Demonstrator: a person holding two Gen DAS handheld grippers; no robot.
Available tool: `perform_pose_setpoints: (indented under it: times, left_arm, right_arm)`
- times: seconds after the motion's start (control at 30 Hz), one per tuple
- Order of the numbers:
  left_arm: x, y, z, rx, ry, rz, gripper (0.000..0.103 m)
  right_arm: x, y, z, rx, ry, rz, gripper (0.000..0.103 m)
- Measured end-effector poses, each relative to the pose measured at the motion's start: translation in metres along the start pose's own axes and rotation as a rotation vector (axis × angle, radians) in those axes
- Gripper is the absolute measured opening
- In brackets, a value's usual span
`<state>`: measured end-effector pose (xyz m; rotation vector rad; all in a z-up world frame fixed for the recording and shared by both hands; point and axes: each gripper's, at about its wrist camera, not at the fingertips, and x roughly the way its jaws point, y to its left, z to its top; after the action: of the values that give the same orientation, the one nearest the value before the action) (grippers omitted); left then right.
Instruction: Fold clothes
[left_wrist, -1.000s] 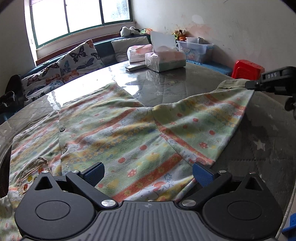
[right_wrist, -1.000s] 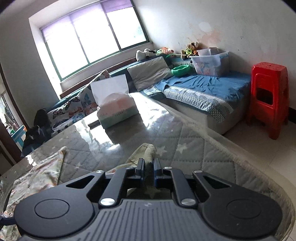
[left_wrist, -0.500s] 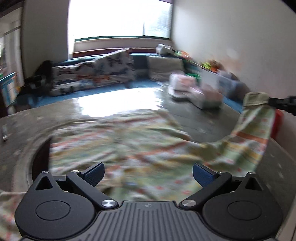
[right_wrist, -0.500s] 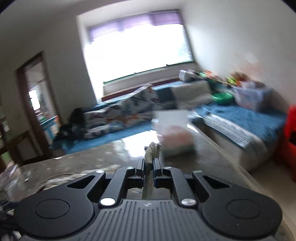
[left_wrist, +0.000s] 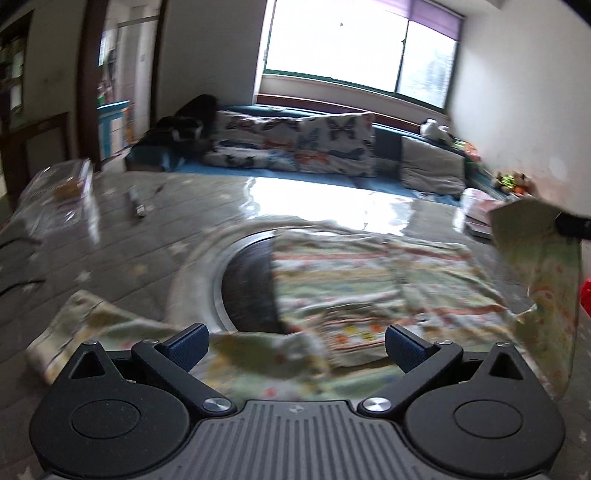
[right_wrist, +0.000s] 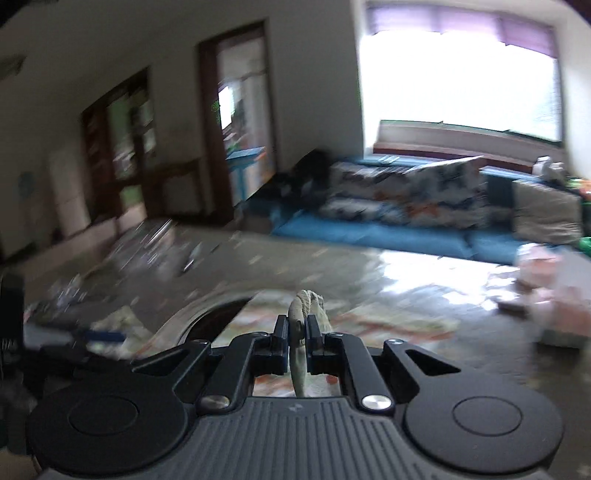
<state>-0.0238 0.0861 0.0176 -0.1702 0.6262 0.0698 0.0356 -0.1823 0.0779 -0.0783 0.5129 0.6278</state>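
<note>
The patterned garment (left_wrist: 369, 280) lies spread over the counter (left_wrist: 129, 266), partly covering the round inset in its middle. The right hand-held gripper (right_wrist: 297, 341) is clamped on a bunched corner of it, lifted to the right of the inset, so I judge a fold-over is in hand. The left hand-held gripper (left_wrist: 295, 341) stands wide, holding nothing, low over the near hem. Next calls for carrying the raised corner across and laying it flat. No writing is readable through the blur.
</note>
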Motion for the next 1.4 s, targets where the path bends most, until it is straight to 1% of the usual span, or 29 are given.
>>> perform_pose_setpoints:
  times: [0.07, 0.17, 0.2, 0.23, 0.27, 0.37, 0.47, 0.63, 0.67, 0.73, 0.83, 0.87, 0.93, 1.0, 1.07, 1.1, 1.17, 1.23, 1.33, 1.4]
  left_arm:
    - [-0.001, 0.009, -0.004, -0.019, 0.004, 0.016, 0.103]
    - [-0.002, 0.016, -0.006, -0.035, 0.007, 0.029, 0.103]
    - [-0.003, 0.016, -0.006, -0.036, 0.006, 0.03, 0.103]
    - [-0.003, 0.017, -0.006, -0.036, 0.006, 0.03, 0.103]
    - [-0.003, 0.016, -0.006, -0.033, 0.005, 0.028, 0.103]
    - [-0.003, 0.008, -0.004, -0.017, 0.002, 0.01, 0.103]
    - [-0.002, -0.002, -0.003, 0.001, 0.0, -0.014, 0.103]
    - [0.004, -0.036, -0.007, 0.055, 0.009, -0.107, 0.101]
    - [0.005, -0.044, -0.007, 0.067, 0.012, -0.125, 0.097]
    - [0.009, -0.056, -0.008, 0.086, 0.02, -0.157, 0.093]
    - [0.014, -0.072, -0.009, 0.114, 0.035, -0.207, 0.083]
    - [0.015, -0.076, -0.01, 0.123, 0.037, -0.216, 0.081]
    - [0.018, -0.081, -0.012, 0.139, 0.042, -0.235, 0.076]
    - [0.021, -0.086, -0.013, 0.148, 0.051, -0.261, 0.07]
    - [0.024, -0.09, -0.015, 0.16, 0.06, -0.286, 0.062]
    - [0.027, -0.092, -0.017, 0.167, 0.066, -0.293, 0.06]
    - [0.034, -0.095, -0.02, 0.177, 0.085, -0.298, 0.048]
    - [0.042, -0.094, -0.022, 0.177, 0.106, -0.291, 0.043]
    - [0.052, -0.091, -0.025, 0.177, 0.131, -0.27, 0.043]
    - [0.054, -0.086, -0.027, 0.176, 0.132, -0.266, 0.043]
  right_arm:
    - [0.018, 0.022, -0.007, -0.033, 0.048, 0.046, 0.008]
    - [0.035, 0.049, -0.017, -0.089, 0.112, 0.101, 0.011]
    - [0.035, 0.054, -0.02, -0.103, 0.124, 0.115, 0.017]
    - [0.035, 0.059, -0.023, -0.117, 0.135, 0.129, 0.02]
    - [0.031, 0.058, -0.023, -0.125, 0.132, 0.126, 0.024]
    - [0.019, 0.045, -0.022, -0.145, 0.135, 0.096, 0.024]
    - [0.007, 0.016, -0.033, -0.14, 0.191, 0.033, 0.024]
    - [0.003, -0.025, -0.071, -0.072, 0.301, -0.045, 0.024]
    - [0.004, -0.031, -0.079, -0.06, 0.314, -0.059, 0.024]
    - [0.004, -0.046, -0.093, -0.025, 0.337, -0.085, 0.024]
    - [0.004, -0.063, -0.104, 0.013, 0.352, -0.089, 0.018]
    - [0.001, -0.067, -0.103, 0.024, 0.352, -0.087, 0.017]
    - [0.0, -0.067, -0.097, 0.005, 0.34, -0.096, 0.017]
    - [0.001, -0.068, -0.088, -0.008, 0.306, -0.099, 0.017]
    - [0.007, -0.072, -0.079, 0.007, 0.275, -0.094, 0.018]
    - [0.013, -0.074, -0.076, 0.014, 0.262, -0.095, 0.018]
    - [0.021, -0.078, -0.074, 0.023, 0.258, -0.092, 0.018]
    - [0.025, -0.078, -0.075, 0.023, 0.264, -0.091, 0.018]
    - [0.03, -0.079, -0.076, 0.023, 0.273, -0.09, 0.019]
    - [0.034, -0.08, -0.077, 0.023, 0.279, -0.089, 0.023]
